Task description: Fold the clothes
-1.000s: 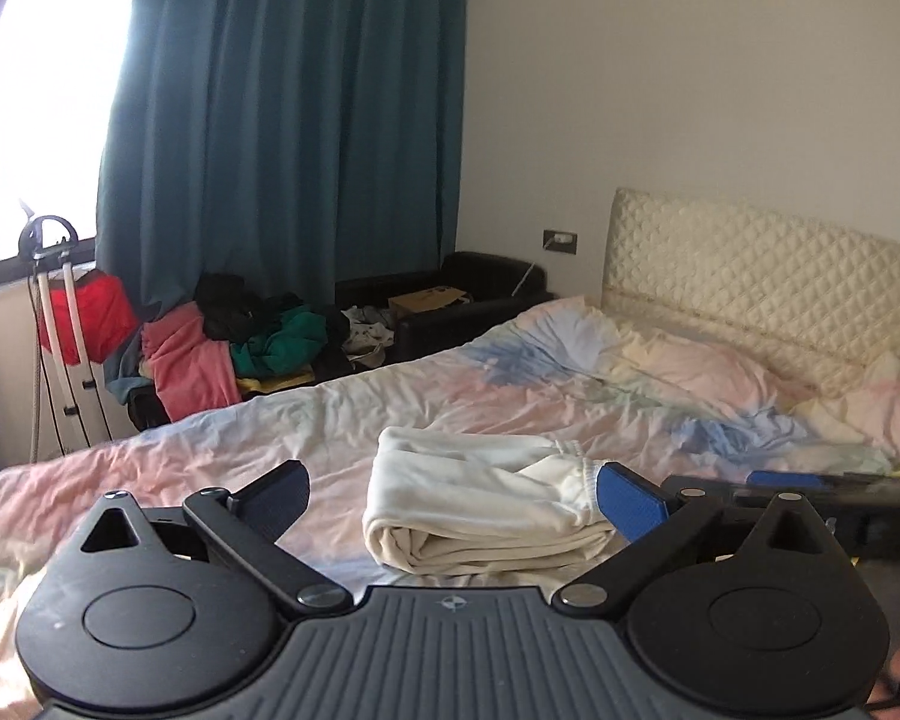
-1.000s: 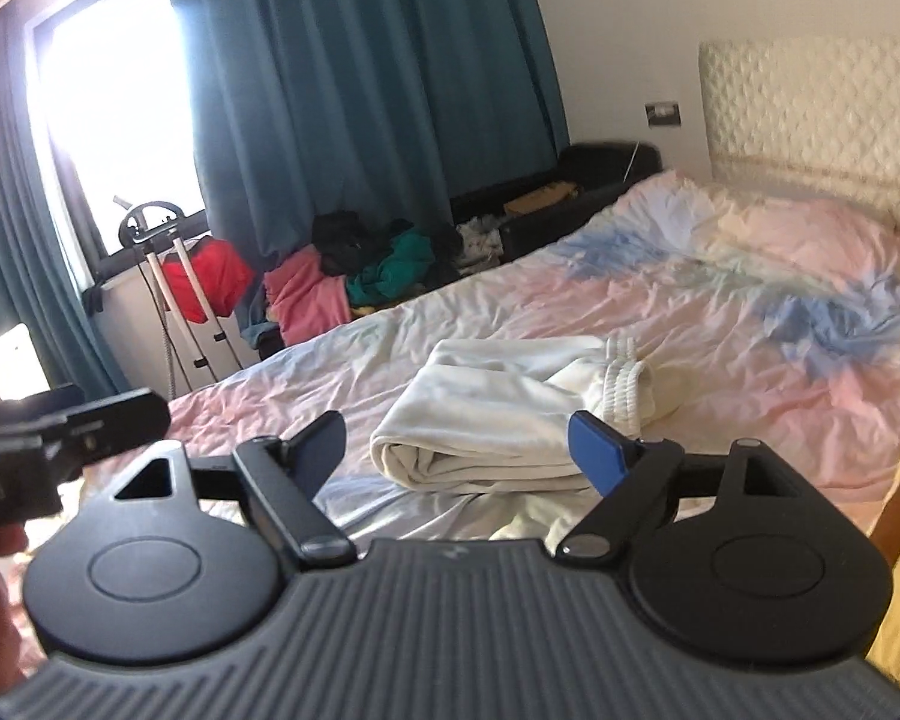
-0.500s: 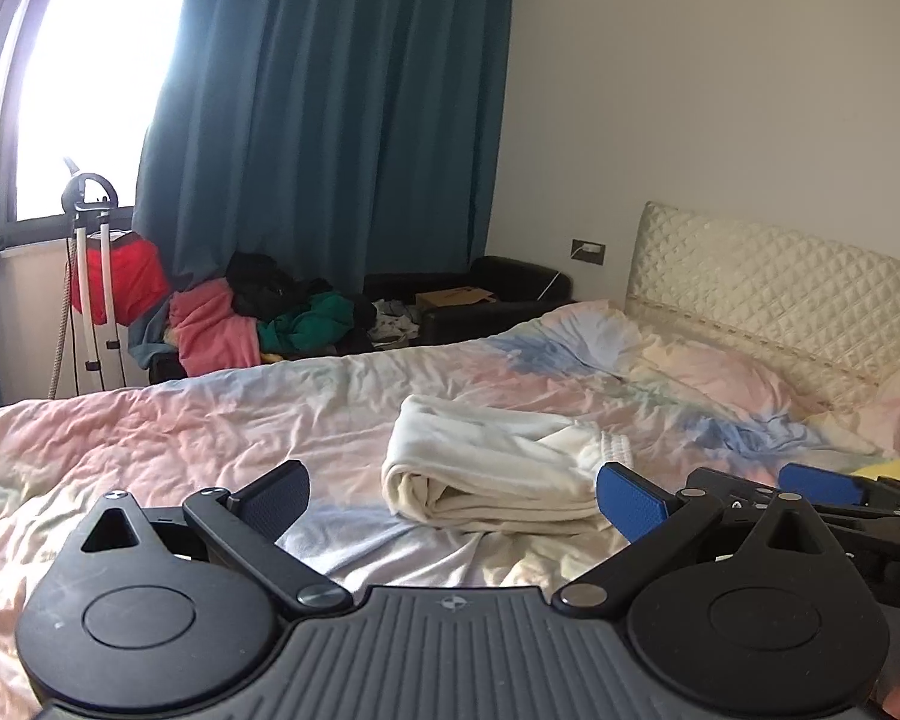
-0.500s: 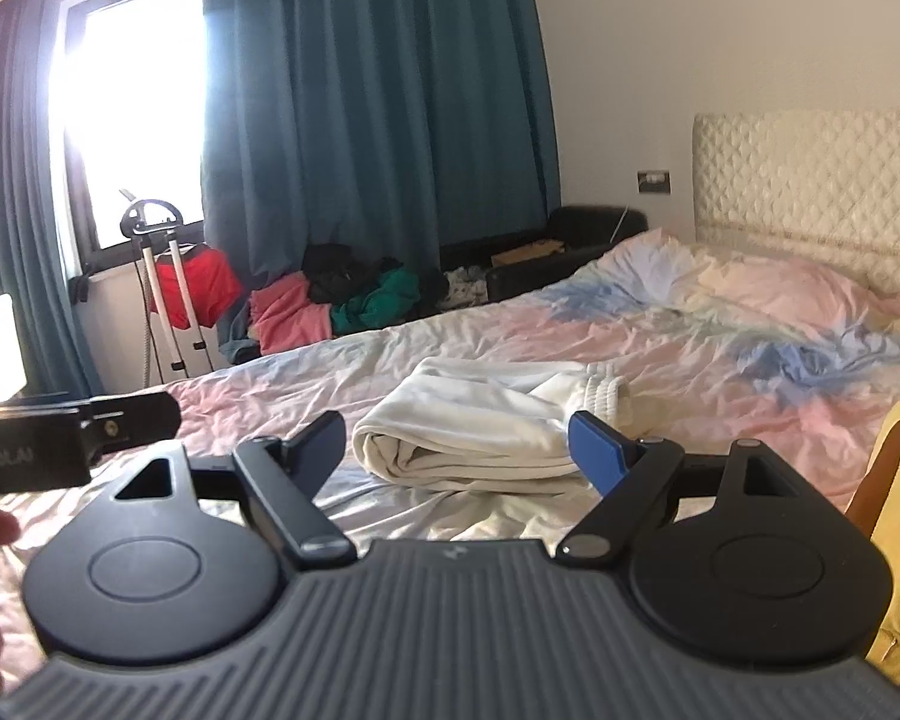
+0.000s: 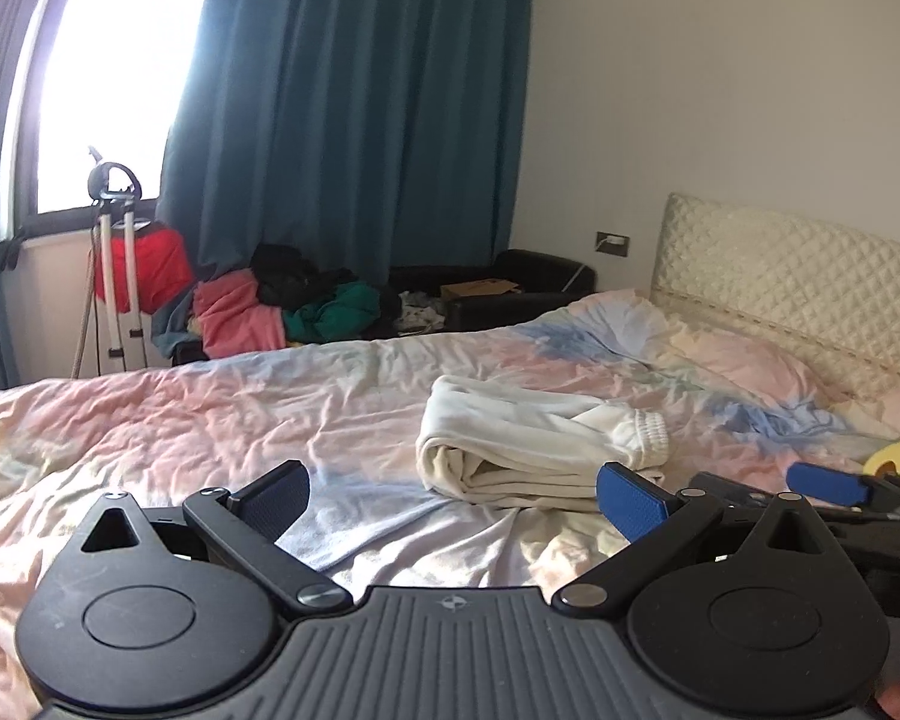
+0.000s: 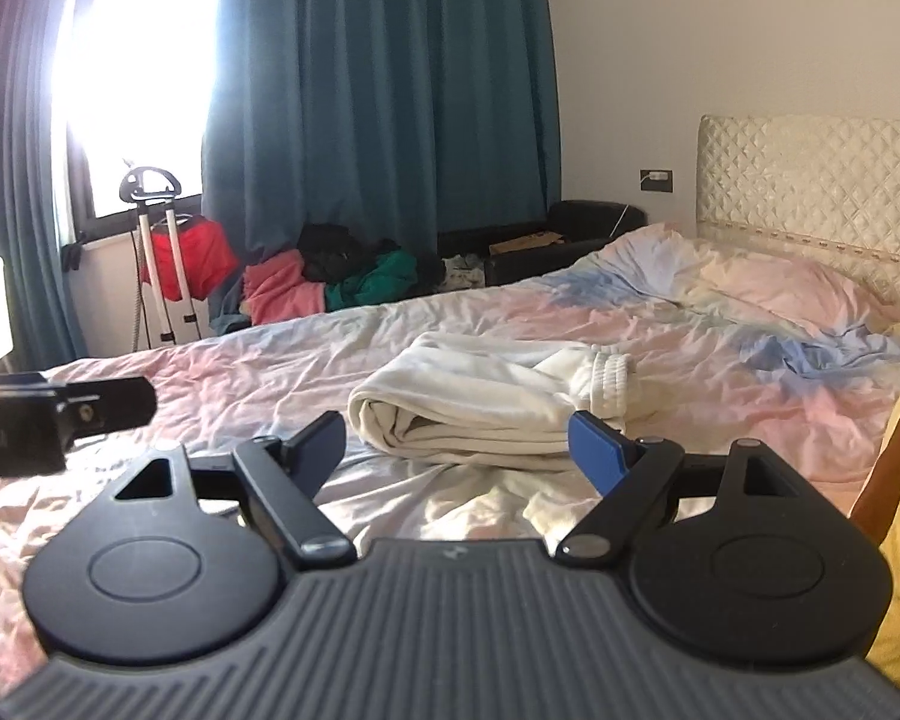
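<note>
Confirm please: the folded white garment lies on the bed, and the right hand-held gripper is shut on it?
Not quite. The folded white garment does lie on the bed, but the right hand-held gripper is open, and nothing is gripped between its blue pads. The right wrist view shows this.

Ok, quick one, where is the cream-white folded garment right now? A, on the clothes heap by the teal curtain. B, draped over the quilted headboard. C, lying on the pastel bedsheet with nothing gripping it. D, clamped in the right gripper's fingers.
C: the cream-white folded garment lies on the pastel bedsheet, while the right gripper and the left gripper are both open and short of it.
</note>
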`<state>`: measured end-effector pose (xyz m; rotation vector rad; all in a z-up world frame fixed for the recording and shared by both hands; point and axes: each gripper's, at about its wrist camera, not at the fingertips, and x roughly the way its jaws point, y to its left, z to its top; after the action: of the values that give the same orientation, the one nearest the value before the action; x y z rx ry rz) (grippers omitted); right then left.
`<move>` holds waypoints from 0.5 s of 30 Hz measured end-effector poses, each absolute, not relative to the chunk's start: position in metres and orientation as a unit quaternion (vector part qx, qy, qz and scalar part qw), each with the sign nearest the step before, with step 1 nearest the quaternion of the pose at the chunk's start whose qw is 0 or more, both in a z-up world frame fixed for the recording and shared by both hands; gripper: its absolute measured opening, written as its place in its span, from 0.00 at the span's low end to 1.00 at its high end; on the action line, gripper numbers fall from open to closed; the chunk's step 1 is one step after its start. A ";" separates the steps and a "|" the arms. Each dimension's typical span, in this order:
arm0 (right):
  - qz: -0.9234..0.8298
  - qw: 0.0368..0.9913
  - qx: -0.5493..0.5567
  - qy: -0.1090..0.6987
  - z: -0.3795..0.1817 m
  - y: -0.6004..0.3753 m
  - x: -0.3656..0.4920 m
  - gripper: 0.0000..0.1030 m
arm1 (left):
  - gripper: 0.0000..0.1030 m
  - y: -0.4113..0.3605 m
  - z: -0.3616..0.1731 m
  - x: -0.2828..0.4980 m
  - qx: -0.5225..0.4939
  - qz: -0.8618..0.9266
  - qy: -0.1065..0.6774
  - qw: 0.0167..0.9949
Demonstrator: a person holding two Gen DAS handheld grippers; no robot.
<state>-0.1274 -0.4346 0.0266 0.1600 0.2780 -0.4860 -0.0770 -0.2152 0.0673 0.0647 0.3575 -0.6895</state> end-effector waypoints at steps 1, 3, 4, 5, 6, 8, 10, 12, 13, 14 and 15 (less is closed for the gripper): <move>-0.240 0.957 0.078 0.140 0.026 -0.434 -0.126 0.80 | 1.00 -0.215 0.066 -0.076 0.032 -0.333 0.176 0.926; -0.243 0.956 0.078 0.143 0.023 -0.434 -0.125 0.80 | 1.00 -0.216 0.064 -0.074 0.036 -0.328 0.177 0.927; -0.244 0.956 0.079 0.142 0.023 -0.434 -0.125 0.80 | 1.00 -0.215 0.063 -0.073 0.040 -0.326 0.177 0.928; -0.245 0.956 0.080 0.142 0.022 -0.435 -0.126 0.80 | 1.00 -0.216 0.062 -0.073 0.042 -0.325 0.178 0.928; -0.245 0.955 0.084 0.143 0.021 -0.436 -0.126 0.80 | 1.00 -0.216 0.061 -0.073 0.042 -0.324 0.179 0.928; -0.245 0.954 0.093 0.144 0.020 -0.439 -0.126 0.80 | 1.00 -0.215 0.060 -0.072 0.041 -0.321 0.179 0.929; -0.245 0.953 0.103 0.144 0.019 -0.443 -0.127 0.80 | 1.00 -0.215 0.060 -0.073 0.043 -0.316 0.177 0.931; -0.244 0.953 0.107 0.145 0.018 -0.444 -0.128 0.80 | 1.00 -0.214 0.060 -0.073 0.043 -0.313 0.176 0.932; -0.243 0.953 0.108 0.146 0.017 -0.445 -0.128 0.80 | 1.00 -0.214 0.060 -0.072 0.042 -0.313 0.177 0.932; -0.242 0.953 0.110 0.146 0.017 -0.445 -0.129 0.80 | 1.00 -0.214 0.060 -0.072 0.042 -0.311 0.179 0.932; -0.244 0.952 0.111 0.148 0.016 -0.445 -0.129 0.80 | 1.00 -0.213 0.059 -0.071 0.042 -0.310 0.180 0.932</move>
<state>-0.1287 -0.4454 0.0161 0.2263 0.2998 -0.4966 -0.0714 -0.2134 0.0591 0.0866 0.3692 -0.6347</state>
